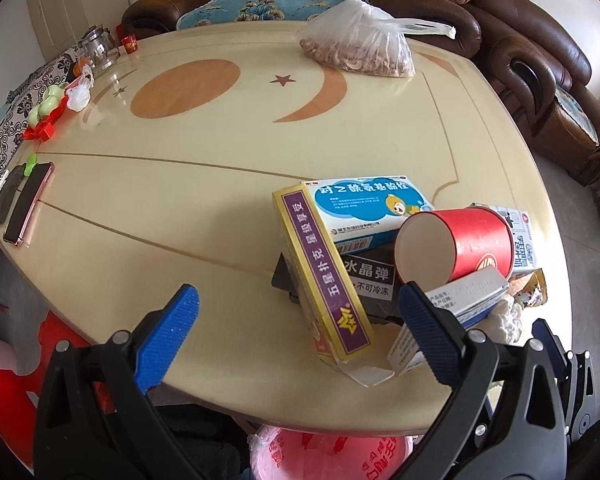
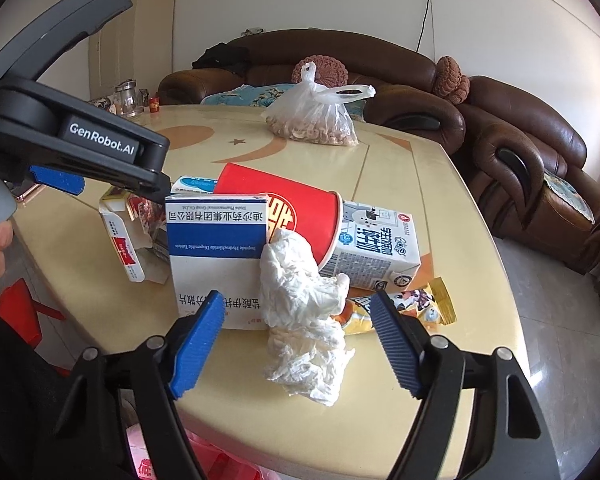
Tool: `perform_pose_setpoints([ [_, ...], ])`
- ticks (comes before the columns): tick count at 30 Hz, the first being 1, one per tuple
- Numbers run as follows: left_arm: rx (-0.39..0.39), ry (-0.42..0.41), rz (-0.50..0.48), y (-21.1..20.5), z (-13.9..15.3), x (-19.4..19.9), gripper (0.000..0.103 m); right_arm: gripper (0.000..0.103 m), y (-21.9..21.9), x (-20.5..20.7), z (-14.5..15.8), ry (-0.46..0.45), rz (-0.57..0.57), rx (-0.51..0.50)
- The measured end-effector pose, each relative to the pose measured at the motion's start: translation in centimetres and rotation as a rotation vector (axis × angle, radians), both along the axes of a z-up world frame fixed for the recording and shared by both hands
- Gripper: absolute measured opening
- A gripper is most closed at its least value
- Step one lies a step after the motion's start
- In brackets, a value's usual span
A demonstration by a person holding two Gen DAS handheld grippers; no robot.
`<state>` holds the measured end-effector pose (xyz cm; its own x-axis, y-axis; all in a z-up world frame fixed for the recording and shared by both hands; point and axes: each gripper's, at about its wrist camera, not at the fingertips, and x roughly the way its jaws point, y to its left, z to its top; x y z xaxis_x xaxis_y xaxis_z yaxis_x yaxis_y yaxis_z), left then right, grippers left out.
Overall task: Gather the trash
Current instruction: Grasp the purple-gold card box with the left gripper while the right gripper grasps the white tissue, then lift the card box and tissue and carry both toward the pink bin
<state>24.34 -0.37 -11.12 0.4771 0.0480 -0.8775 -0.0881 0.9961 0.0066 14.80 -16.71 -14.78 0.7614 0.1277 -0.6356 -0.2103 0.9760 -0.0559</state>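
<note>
lying between the open right gripper [image 2: 298, 346] fingers, crumpled tissue [image 2: 300, 320]

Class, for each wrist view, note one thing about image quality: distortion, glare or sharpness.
Left wrist view: fisheye bends the table edge into a curve, with dark corners; window glare whitens the tabletop near the glass jar. Right wrist view: same curving; print on the white and blue box stays sharp.

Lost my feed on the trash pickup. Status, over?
Both claws open, nothing held. Right claw straddles the crumpled tissue, pads not touching. Left claw over the playing-card box. Red cup lies on the pile behind.
</note>
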Motion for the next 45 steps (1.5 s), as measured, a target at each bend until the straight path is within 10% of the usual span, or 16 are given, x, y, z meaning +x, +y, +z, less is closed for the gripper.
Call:
perform_pose_setpoints([
  [16,-0.029,0.090,-0.014,0.1,-1.8,1.9,0.068,0.034,-0.3,1.5,-1.3,0.029,0.002,-0.003],
  [30,-0.035,0.127,0.007,1.0,-2.2,1.9,0.023,0.025,-1.0,1.4,-1.5,0.041,-0.036,0.002],
  [45,-0.006,0.071,0.005,1.5,-1.2,0.5,0.021,0.022,-1.0,0.7,-0.7,0.031,-0.037,0.015],
])
